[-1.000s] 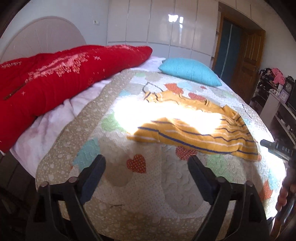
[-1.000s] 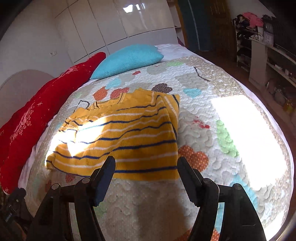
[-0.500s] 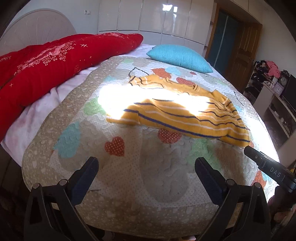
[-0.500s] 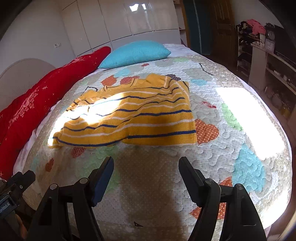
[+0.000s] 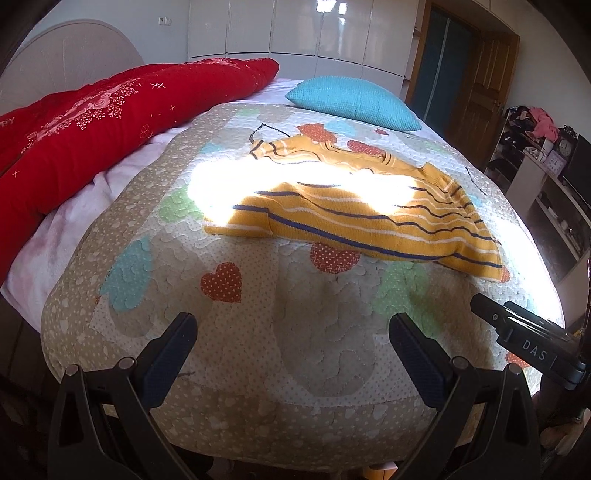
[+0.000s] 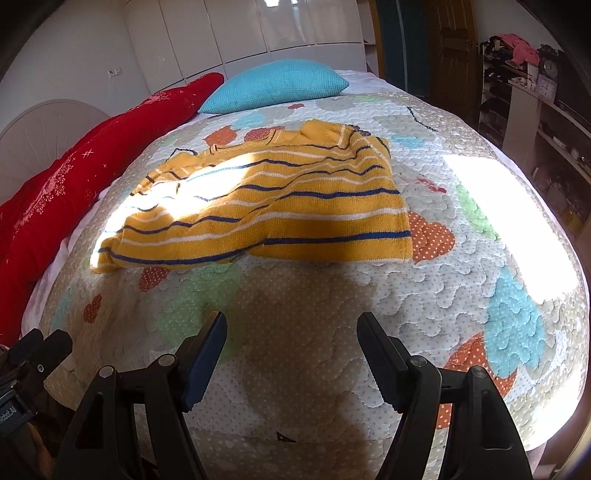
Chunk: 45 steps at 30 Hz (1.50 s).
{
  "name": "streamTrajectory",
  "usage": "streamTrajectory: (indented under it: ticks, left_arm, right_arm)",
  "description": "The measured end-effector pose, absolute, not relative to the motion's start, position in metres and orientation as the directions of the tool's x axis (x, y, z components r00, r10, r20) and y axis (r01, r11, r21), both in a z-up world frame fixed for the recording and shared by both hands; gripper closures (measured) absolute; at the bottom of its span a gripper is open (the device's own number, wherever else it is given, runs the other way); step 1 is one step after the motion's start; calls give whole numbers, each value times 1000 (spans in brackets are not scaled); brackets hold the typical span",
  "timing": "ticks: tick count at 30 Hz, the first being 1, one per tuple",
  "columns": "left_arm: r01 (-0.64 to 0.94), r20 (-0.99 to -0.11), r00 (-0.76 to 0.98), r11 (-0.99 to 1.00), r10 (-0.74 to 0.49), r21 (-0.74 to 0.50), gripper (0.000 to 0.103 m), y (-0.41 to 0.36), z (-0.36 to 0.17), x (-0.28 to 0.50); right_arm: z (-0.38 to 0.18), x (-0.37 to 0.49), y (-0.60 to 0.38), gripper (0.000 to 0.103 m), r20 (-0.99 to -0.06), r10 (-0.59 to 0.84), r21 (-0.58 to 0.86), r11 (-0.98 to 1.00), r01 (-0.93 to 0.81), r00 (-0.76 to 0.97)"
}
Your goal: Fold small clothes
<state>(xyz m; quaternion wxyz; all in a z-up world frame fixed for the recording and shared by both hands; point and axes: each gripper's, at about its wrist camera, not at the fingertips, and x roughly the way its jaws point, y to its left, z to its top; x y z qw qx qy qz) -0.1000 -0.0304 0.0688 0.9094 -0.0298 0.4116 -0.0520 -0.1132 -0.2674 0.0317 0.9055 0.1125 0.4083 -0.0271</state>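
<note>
**Striped sweater spread on the bed, both claws released**

Across both views, a wide bed under a quilted patchwork cover (image 5: 258, 332) with hearts and pastel patches, part in hard sunlight, part in shade. Along the far left side, a long red blanket (image 5: 110, 122) bunched on a white sheet. Behind it, a pale arched headboard (image 5: 74, 55) and glossy white wardrobe doors (image 5: 295, 29). Off to the right, a wooden door (image 5: 476, 81) and shelving crowded with oddments, a small clock among them. Near the wardrobe end of the bed, a turquoise pillow (image 6: 273, 86), just beyond the garment and apart from it.

On the middle of the quilt, the yellow striped sweater (image 6: 280, 206), lying rumpled but roughly flat, nothing on top of it.

Nearest the cameras, left gripper (image 5: 291, 354) and right gripper (image 6: 291, 358), each spread wide with nothing between the jaws, above bare quilt short of the sweater's near hem. Between claws and hem, open quilt only.
</note>
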Motion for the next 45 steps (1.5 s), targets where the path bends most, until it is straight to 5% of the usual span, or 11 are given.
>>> streamTrajectory:
  ticks: [45]
  left_arm:
    - [63, -792, 600, 993, -115, -96, 0, -30, 48, -95]
  right_arm:
    - [14, -109, -264, 24, -783, 60, 183, 973, 138, 619]
